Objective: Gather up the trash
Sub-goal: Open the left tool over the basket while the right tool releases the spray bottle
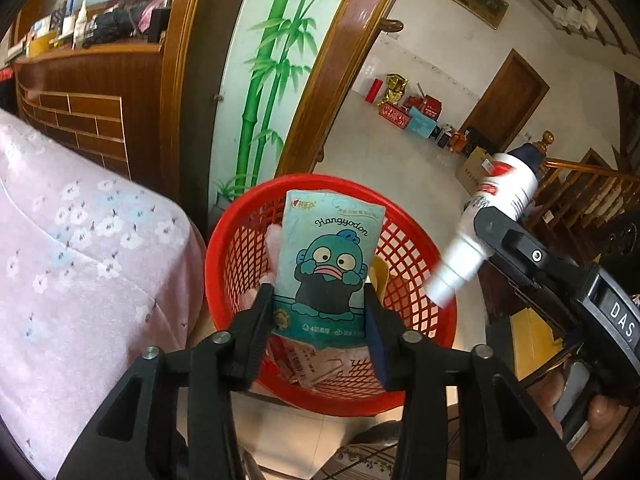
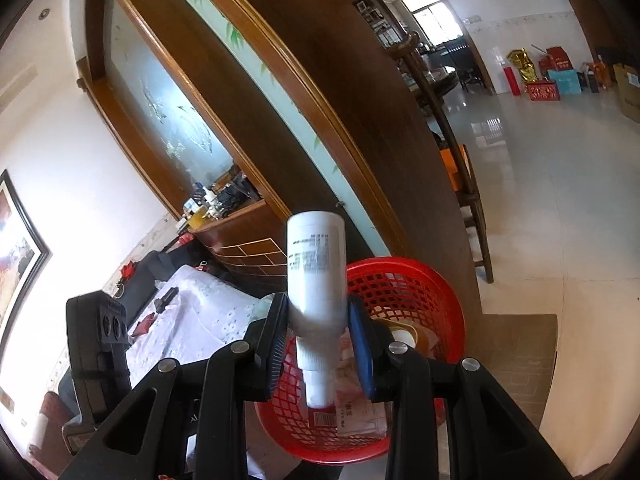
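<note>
1. The left gripper [image 1: 318, 322] has a tissue pack [image 1: 326, 264] between its jaws, right above the red bin [image 1: 228, 248]. The jaws look a bit loose on it; I cannot tell if they press.
2. The right gripper [image 2: 318, 326] squeezes a white bottle [image 2: 316, 276] tight, over the bin's [image 2: 452, 300] 9 o'clock side.
3. To do this well, I think each thing should be over the middle of the bin before it is let go.
4. Drop one at a time, so they do not bump.
5. The pack stands tall, long side toward 12 o'clock.
6. In the right view, the bottle's flat bottom points to 12 o'clock and its thin neck to 6 o'clock, into the bin.
</note>
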Action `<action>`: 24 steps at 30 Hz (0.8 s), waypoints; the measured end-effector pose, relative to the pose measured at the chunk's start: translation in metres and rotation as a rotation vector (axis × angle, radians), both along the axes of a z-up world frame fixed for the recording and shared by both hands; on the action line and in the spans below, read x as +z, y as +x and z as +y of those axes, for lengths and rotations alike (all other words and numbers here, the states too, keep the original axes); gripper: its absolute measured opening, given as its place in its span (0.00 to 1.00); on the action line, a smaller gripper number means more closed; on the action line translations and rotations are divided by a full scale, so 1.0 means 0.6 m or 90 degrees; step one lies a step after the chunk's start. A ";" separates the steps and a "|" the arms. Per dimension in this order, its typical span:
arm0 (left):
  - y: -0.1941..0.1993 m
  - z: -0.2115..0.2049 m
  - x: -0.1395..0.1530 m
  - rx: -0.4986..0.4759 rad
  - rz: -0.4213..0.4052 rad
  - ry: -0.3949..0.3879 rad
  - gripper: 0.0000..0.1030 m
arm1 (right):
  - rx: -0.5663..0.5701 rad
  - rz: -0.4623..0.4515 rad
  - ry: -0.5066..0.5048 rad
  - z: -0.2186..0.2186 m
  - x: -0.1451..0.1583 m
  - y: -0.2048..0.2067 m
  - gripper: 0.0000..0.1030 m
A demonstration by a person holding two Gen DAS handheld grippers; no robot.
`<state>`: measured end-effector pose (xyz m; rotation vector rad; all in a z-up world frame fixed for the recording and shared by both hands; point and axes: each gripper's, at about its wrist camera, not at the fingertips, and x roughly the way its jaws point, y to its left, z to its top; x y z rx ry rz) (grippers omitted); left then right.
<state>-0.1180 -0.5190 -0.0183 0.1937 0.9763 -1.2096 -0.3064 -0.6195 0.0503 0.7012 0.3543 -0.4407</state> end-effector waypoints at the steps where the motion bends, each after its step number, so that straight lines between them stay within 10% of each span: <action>1: 0.002 0.003 -0.001 0.000 0.006 -0.001 0.47 | -0.001 0.001 0.000 -0.001 -0.001 0.001 0.33; 6: 0.007 0.050 0.028 0.022 -0.014 -0.043 0.74 | 0.001 0.018 0.016 -0.004 -0.005 0.008 0.70; 24: -0.091 0.332 0.209 0.171 -0.216 -0.140 0.95 | -0.013 -0.003 -0.113 0.192 0.136 -0.053 0.88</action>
